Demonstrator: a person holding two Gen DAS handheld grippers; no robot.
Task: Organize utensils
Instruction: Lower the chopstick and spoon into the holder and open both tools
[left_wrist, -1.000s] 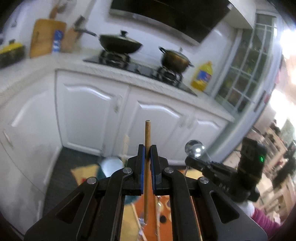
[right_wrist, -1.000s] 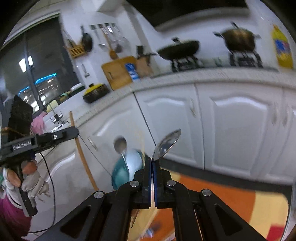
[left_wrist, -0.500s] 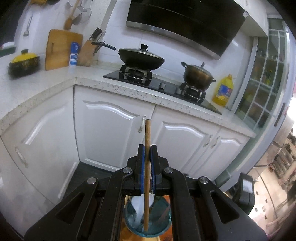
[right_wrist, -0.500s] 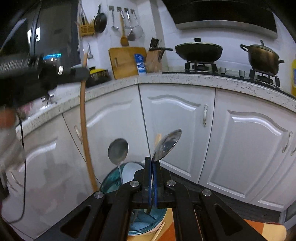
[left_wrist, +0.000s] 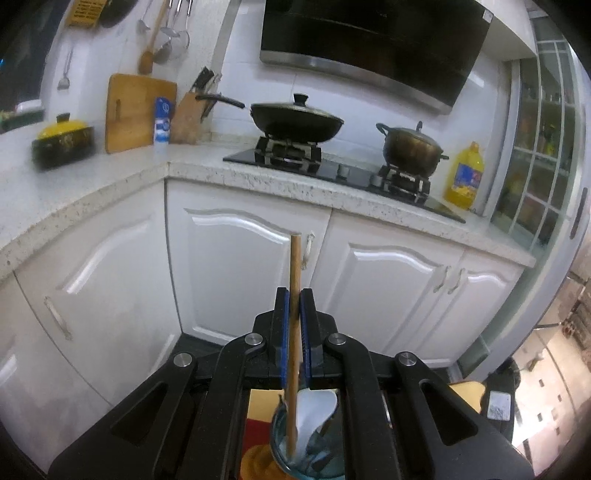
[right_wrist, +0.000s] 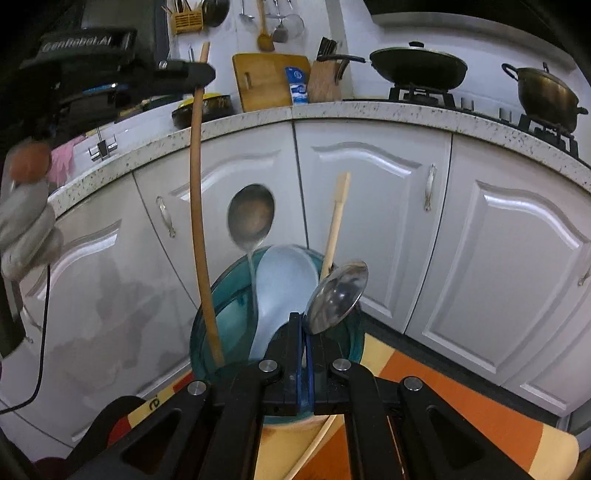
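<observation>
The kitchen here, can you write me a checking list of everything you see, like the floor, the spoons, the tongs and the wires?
Surface: orange and yellow mat on a dark floor.
Job's things: teal cup holds a white spoon, a metal spoon and a pale chopstick.
Clutter: nothing seen.
Grippers: left tongs shut on a brown chopstick, its lower end inside the cup; right tongs shut on a steel spoon near the rim.
Cables: black cable hangs at left.
Surroundings: white cabinets, wok, pot, oil bottle, cutting board.
</observation>
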